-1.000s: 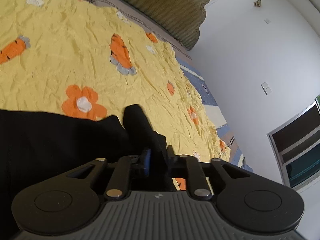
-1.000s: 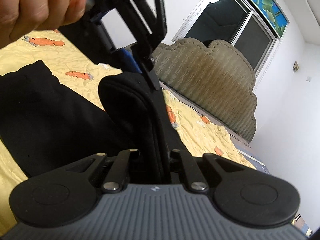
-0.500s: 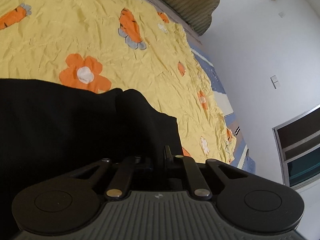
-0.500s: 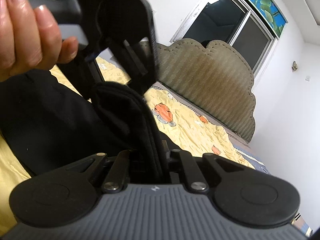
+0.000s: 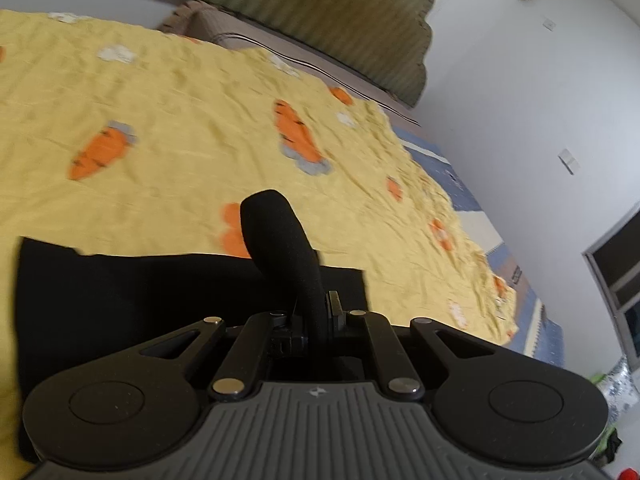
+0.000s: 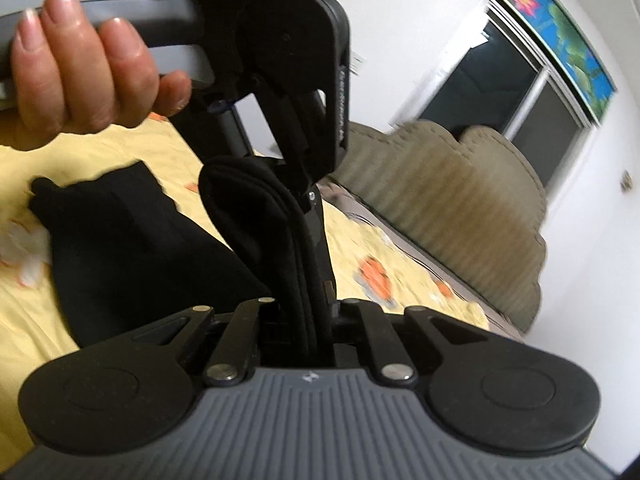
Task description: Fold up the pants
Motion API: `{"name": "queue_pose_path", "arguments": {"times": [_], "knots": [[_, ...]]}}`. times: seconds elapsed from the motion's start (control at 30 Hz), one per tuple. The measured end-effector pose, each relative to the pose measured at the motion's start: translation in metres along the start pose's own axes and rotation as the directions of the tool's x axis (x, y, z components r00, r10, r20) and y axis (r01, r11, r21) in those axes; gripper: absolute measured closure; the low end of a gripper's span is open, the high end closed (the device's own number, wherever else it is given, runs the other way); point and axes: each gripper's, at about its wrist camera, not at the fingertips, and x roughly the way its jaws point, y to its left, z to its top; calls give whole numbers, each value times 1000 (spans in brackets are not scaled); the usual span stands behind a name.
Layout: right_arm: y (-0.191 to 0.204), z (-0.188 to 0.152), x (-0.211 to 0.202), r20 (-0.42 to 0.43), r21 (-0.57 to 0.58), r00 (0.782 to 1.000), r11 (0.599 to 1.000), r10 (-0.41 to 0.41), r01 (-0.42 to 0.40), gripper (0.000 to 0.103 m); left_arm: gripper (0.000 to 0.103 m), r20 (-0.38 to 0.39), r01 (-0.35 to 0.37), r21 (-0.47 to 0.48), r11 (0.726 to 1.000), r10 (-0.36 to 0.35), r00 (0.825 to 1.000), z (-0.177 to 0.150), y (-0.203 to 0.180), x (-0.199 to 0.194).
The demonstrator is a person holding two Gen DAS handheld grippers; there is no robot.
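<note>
Black pants point(image 5: 160, 292) lie on the near part of the yellow carrot-print bedspread point(image 5: 168, 120). The left gripper point(image 5: 316, 316) has just clamped on a raised fold of them — the right gripper point(image 6: 316, 312) already pinches its own bunched edge — so both ends look ready to carry over. Cloth looks thick, soft, doubled.

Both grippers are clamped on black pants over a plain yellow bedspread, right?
Not quite: the bedspread isn't plain. The left wrist view shows a yellow cover printed with orange carrots and flowers. The rest holds: the left gripper and the right gripper are each shut on a fold of the black pants.
</note>
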Motion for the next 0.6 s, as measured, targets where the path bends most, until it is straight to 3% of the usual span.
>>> {"name": "queue_pose_path", "arguments": {"times": [0.6], "knots": [[79,38,22,39,-118,981,976,190,-185,94,95,83,-145,-69,987,151,985,-17,82,-39]]}}
